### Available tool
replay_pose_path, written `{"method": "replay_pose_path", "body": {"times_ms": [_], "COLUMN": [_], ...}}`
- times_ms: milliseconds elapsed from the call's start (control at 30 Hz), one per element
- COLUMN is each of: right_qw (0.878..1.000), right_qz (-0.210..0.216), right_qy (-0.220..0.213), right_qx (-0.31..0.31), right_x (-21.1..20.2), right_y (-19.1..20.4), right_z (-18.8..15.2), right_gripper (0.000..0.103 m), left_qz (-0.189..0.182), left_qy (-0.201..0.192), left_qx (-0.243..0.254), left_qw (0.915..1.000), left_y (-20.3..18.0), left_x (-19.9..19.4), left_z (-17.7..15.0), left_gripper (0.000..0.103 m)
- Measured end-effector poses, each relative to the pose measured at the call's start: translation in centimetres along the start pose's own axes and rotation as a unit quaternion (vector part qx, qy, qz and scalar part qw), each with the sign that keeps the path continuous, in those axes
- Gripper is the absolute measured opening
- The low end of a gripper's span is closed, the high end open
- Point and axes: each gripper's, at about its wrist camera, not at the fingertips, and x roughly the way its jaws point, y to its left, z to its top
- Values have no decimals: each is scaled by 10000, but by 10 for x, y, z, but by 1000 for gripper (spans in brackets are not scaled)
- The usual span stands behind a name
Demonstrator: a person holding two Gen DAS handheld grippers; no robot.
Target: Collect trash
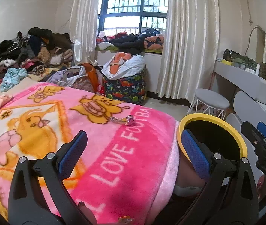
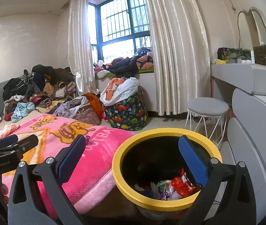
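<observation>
A crumpled shiny wrapper (image 1: 123, 120) lies on the pink cartoon blanket (image 1: 114, 159), ahead of my left gripper (image 1: 134, 146), which is open and empty above the blanket. Another orange wrapper (image 1: 125, 220) lies at the blanket's near edge. A yellow-rimmed trash bin (image 2: 118, 178) stands beside the bed and holds several colourful wrappers (image 2: 177, 186). My right gripper (image 2: 133, 153) is open and empty, just over the bin's rim. The bin also shows in the left wrist view (image 1: 181, 123), with my right gripper (image 1: 262, 138) beside it.
A heap of clothes (image 1: 29, 56) covers the far side of the bed. A dinosaur-print bag (image 1: 125, 90) stands on the floor by the curtains. A grey stool (image 2: 207, 106) and a grey dresser (image 2: 254, 121) stand at the right.
</observation>
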Motion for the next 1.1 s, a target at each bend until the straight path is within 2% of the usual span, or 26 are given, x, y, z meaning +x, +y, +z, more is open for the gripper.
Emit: {"method": "replay_pose_path", "body": {"times_ms": [200,1100], "right_qw": [9996,9998], "right_qz": [40,-45], "right_qy": [-81,15], "right_qx": [-255,-199], "right_x": [-3,2], "right_y": [11,9], "right_z": [-4,-10], "right_gripper": [97,97], "left_qz": [62,59], "left_qy": [-33,-49], "left_qx": [-45,-33], "left_qw": [10000,10000], "left_y": [7,10], "left_x": [-5,-6], "left_z": [-4,-7], "left_gripper": [92,92]}}
